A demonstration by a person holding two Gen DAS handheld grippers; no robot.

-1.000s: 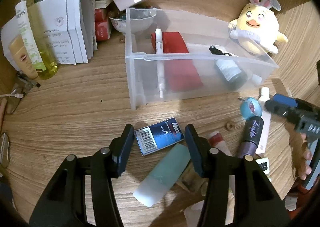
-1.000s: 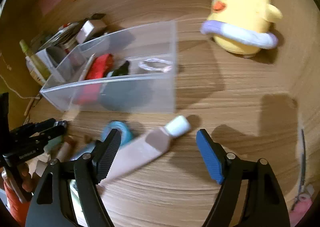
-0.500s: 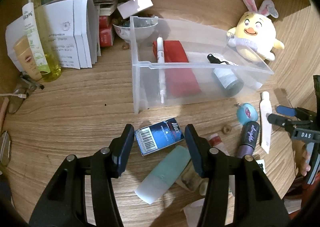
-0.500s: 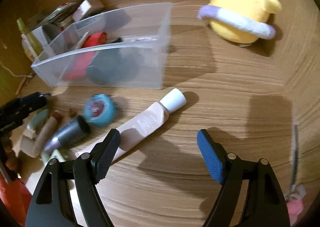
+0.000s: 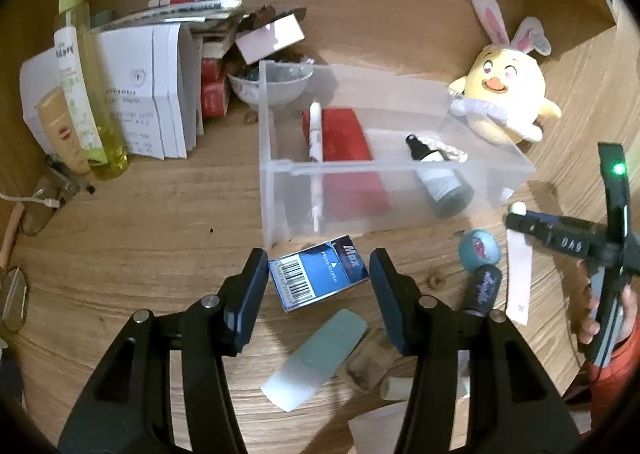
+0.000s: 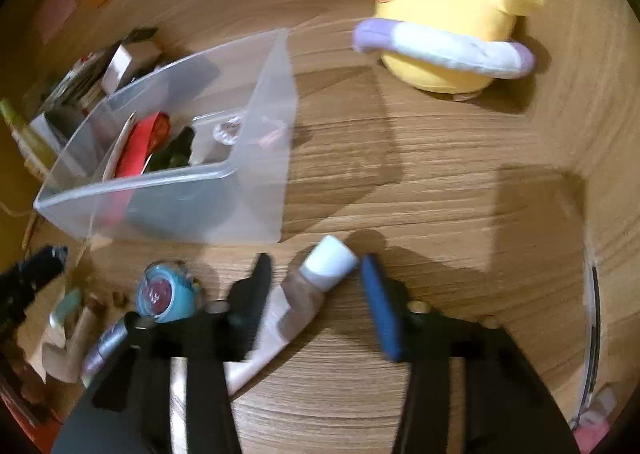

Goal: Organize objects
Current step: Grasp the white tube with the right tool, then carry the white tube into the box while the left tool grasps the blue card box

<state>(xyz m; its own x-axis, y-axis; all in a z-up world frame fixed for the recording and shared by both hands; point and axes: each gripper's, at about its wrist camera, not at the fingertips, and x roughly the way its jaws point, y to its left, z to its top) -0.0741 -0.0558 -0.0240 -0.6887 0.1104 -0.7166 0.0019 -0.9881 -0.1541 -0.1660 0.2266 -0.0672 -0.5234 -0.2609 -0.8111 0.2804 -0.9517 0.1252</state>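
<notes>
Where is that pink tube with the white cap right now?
In the right wrist view, the pink tube lies on the table between the right gripper's closing jaws, just in front of the clear bin.

Right gripper [image 6: 316, 286] narrower around tube [image 6: 288, 310]

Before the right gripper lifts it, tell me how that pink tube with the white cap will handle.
The pink tube looks soft and flattened toward its tail, so it will probably sag. Its round white cap looks harder and may slip. The right gripper, jaws just closing, straddles the cap end.
</notes>
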